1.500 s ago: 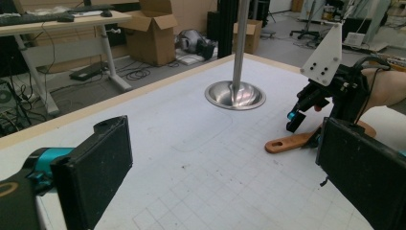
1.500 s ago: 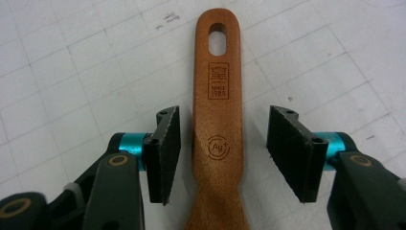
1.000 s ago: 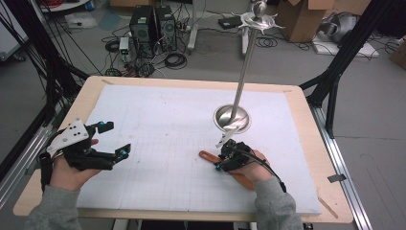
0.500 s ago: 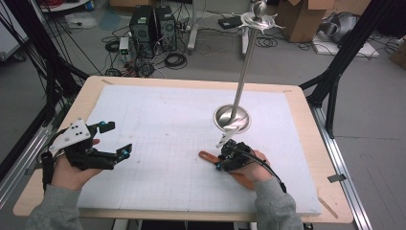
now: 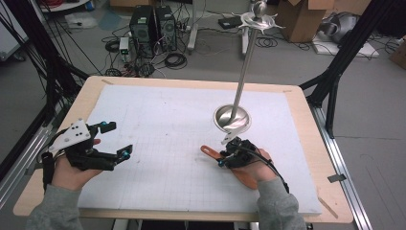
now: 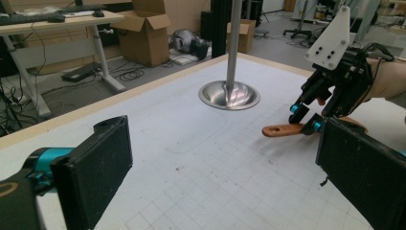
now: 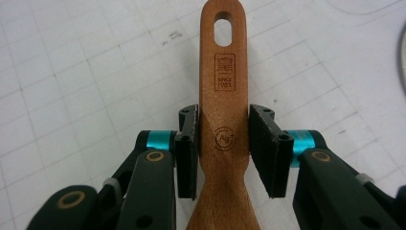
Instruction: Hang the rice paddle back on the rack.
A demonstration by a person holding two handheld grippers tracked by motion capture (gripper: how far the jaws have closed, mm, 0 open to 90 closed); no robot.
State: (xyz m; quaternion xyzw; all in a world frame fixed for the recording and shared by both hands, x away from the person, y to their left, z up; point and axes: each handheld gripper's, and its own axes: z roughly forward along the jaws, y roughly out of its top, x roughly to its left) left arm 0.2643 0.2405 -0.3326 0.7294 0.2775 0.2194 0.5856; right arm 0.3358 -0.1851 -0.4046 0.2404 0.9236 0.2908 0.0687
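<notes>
Two hand-held tools over a white gridded surface, one gaping, one on a wooden spatula.

At the left edge of the surface (image 5: 158, 105) the left tool (image 5: 111, 140) hovers with its jaws spread wide and nothing between them. Right of centre, the wooden spatula (image 5: 209, 151) lies flat on the surface, its holed handle end pointing left. The right tool (image 5: 223, 157) has just been closing, and its pads (image 7: 187, 148) now press both sides of the handle. Just beyond stands a steel stand (image 5: 232, 117), its dished base close behind the right tool.
</notes>
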